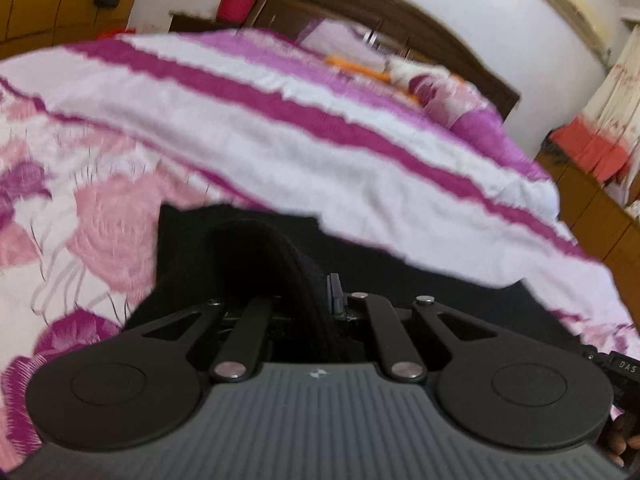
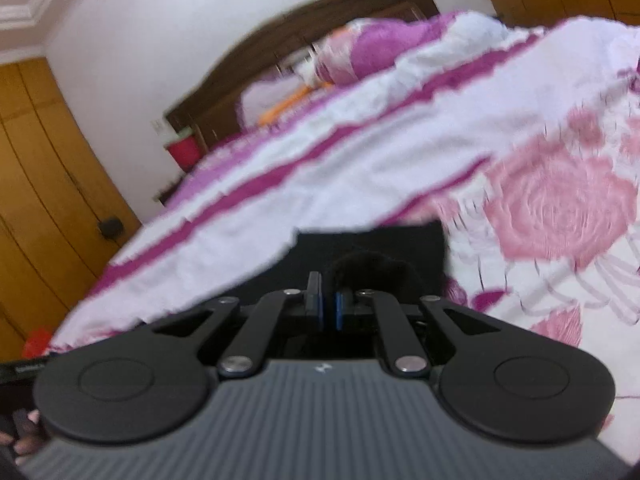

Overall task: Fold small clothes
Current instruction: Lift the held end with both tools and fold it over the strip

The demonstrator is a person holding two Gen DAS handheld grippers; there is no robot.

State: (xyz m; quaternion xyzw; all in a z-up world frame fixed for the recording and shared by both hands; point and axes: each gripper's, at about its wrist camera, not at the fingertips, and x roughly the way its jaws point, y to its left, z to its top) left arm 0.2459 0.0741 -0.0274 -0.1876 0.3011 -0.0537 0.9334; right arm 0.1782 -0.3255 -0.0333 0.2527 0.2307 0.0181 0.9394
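A black garment (image 1: 432, 280) lies on the floral and striped bedspread (image 1: 280, 128), just ahead of both grippers. In the left wrist view a fold of it drapes over my left gripper (image 1: 320, 294) and hides the left finger. That gripper is shut on the cloth. In the right wrist view the black garment (image 2: 372, 248) bunches up at the tips of my right gripper (image 2: 329, 304). Its blue pads (image 2: 319, 306) stand almost together, shut on the cloth's edge. Both views are blurred by motion.
Pillows (image 1: 440, 92) lie at the dark wooden headboard (image 1: 360, 4) at the far end of the bed. A red container (image 2: 184, 150) stands beside the headboard. Wooden wardrobe doors (image 2: 40, 200) line the side, and the bed's edge (image 1: 560, 216) drops off on the right.
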